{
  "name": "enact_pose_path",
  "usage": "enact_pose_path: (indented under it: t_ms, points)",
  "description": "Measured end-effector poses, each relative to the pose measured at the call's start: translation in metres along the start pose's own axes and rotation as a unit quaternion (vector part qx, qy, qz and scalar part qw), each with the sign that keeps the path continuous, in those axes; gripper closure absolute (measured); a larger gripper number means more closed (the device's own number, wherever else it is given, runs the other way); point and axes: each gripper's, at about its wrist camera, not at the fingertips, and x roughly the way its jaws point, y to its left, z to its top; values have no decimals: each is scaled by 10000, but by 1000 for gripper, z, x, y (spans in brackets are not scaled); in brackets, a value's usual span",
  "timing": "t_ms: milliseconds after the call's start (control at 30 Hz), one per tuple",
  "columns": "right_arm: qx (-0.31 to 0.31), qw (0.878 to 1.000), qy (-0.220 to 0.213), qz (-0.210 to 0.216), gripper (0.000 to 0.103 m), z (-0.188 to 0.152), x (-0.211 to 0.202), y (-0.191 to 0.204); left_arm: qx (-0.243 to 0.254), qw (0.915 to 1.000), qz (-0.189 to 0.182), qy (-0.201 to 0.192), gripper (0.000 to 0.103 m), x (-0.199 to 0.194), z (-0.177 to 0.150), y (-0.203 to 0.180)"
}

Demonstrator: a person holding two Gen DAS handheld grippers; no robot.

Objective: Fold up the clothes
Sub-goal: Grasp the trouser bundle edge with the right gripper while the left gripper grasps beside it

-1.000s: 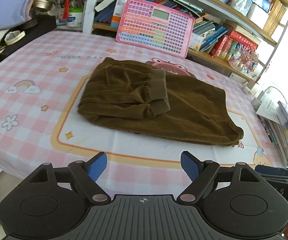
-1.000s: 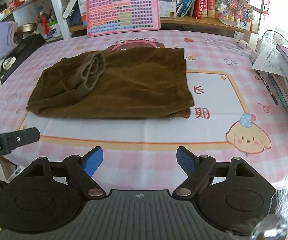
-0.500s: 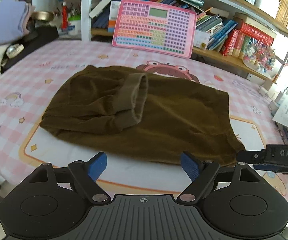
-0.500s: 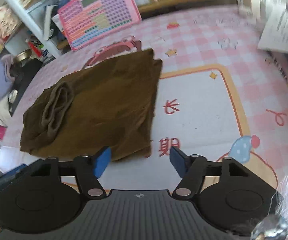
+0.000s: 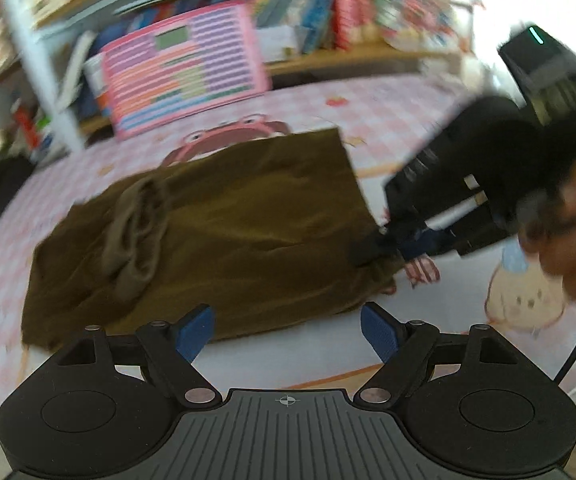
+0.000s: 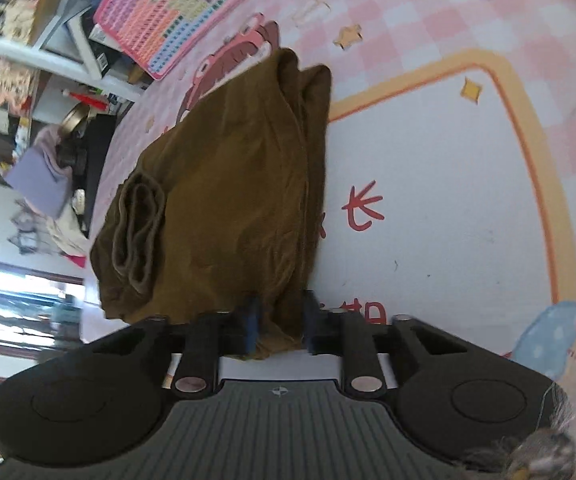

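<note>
Two tools worked over the brown garment (image 6: 227, 200), which lay partly folded on the pink desk (image 6: 428, 240): the right tool (image 6: 277, 320) had pinched its near corner between almost-closed fingers, while the left tool (image 5: 288, 330) hung wide open and empty just short of the near edge. With only a thin bite of cloth held, the corner could slip free in a lift, and the cuffs (image 6: 137, 236) stacked on top could slide off and undo the fold.

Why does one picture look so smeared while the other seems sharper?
Left wrist view: motion blur smears the bookshelf, brown garment and right tongs. Right wrist view: sharper, tilted, fisheye-curved at edges; tongs closed on the garment's corner.
</note>
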Motion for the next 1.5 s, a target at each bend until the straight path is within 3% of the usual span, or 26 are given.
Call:
enact_pose_path:
  t_ms: [133,300,367,433,467,500,533,833,1033,1167,1300,1500]
  points:
    - [137,9990,23,432,93,7,-10,-2,684,9975,164,-77,20,13,5,-19]
    - [70,9982,53,585,93,13,-16,6,1488,9880,352,-222,22,29,10,-41]
    - [-1,9982,62,592,93,14,-17,8,1806,9822,427,-280,37,36,12,-49]
    - [-63,9983,78,572,90,15,-18,9,2123,9753,501,-337,62,42,14,-58]
    - [-49,9985,44,536,82,15,-18,8,2281,9715,538,-366,66,45,15,-62]
    - [-24,9988,0,495,64,16,-19,7,2438,9673,575,-394,77,48,16,-66]
    - [8,9989,-70,456,54,18,-20,6,2521,9651,580,-419,89,50,17,-68]
    - [695,9948,-211,718,44,43,-3,-11,1518,9853,158,-773,92,14,28,-36]
    - [1235,9893,-457,630,49,60,6,-24,1020,9917,-116,-774,92,-7,19,-24]
    - [1614,9832,-583,617,63,64,4,-38,861,9935,-279,-688,92,-10,14,-21]
    - [1542,9842,-634,602,88,64,0,-40,758,9943,-383,-651,92,-9,16,-16]
    - [1414,9849,-849,534,92,65,-14,-38,707,9921,-758,-708,92,-12,18,-21]
